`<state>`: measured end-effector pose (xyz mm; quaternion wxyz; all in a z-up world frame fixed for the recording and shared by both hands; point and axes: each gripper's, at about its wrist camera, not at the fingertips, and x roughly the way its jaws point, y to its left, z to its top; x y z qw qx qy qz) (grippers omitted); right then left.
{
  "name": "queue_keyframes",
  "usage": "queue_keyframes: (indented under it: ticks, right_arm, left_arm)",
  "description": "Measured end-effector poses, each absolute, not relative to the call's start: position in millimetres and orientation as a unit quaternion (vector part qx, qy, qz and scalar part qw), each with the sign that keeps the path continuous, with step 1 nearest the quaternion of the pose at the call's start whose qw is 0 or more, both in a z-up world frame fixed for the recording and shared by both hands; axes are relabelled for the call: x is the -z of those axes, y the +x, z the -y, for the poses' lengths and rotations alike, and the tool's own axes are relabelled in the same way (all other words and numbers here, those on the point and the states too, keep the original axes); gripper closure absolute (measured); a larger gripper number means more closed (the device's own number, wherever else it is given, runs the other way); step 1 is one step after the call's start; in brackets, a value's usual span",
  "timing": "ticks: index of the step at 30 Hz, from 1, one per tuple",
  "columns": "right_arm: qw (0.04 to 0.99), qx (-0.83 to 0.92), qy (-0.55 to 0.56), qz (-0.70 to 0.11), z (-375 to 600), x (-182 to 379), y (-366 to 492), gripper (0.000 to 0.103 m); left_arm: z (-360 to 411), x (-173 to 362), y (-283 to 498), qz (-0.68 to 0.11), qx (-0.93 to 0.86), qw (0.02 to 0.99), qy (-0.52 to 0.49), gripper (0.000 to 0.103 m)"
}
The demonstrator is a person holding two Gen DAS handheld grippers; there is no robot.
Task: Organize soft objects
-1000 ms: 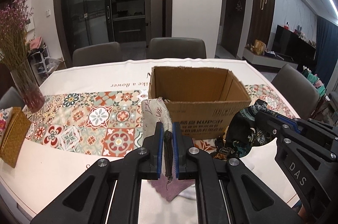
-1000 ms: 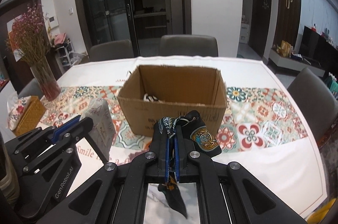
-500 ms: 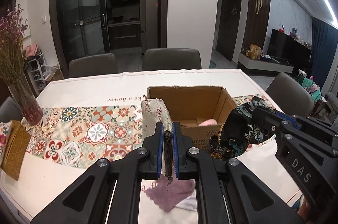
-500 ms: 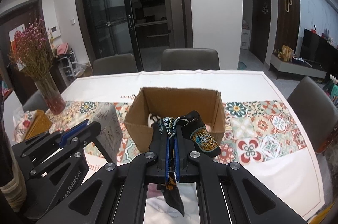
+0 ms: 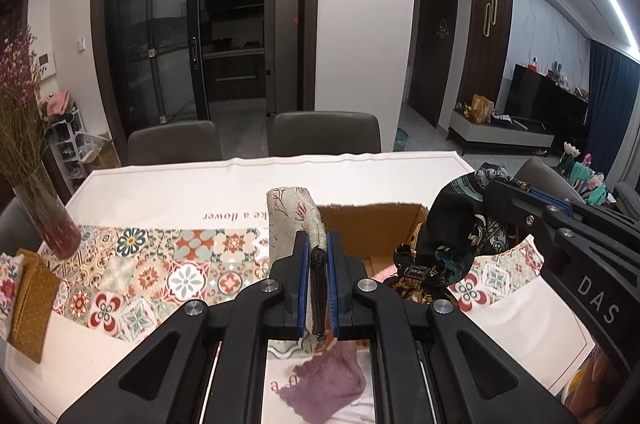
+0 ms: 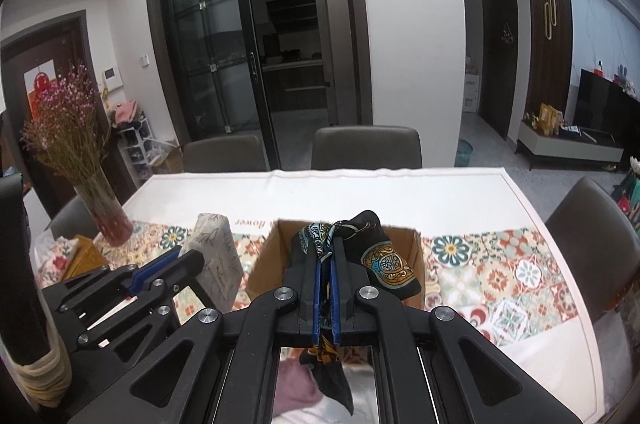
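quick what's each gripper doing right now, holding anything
left gripper: shut on the beige printed fabric zip pouch.
right gripper: shut on the black patterned silk scarf.

matt cardboard box point(image 5: 384, 224), woven linen pouch point(image 5: 294, 220), silky patterned scarf point(image 6: 384, 256).

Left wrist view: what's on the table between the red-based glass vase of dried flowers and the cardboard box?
Only the patterned tile-print table runner; nothing stands on that stretch between the glass vase and the cardboard box. The left wrist view shows it.
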<state>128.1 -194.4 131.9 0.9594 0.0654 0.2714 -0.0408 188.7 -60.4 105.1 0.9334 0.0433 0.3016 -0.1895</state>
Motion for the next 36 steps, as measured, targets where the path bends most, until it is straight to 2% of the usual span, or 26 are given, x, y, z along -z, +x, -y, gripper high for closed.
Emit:
queue_keyframes:
  ticks: [23, 36]
  right_arm:
    - [0.97, 0.05, 0.064, -0.229, 227, -179, 179, 0.098]
    - [0.963, 0.055, 0.079, -0.253, 252, -157, 219, 0.098]
  left_arm:
    - [94, -153, 242, -0.269, 0.214, 0.938, 0.051, 0.093]
    - [119, -128, 274, -0.293, 0.224, 0.928, 0.053, 0.093]
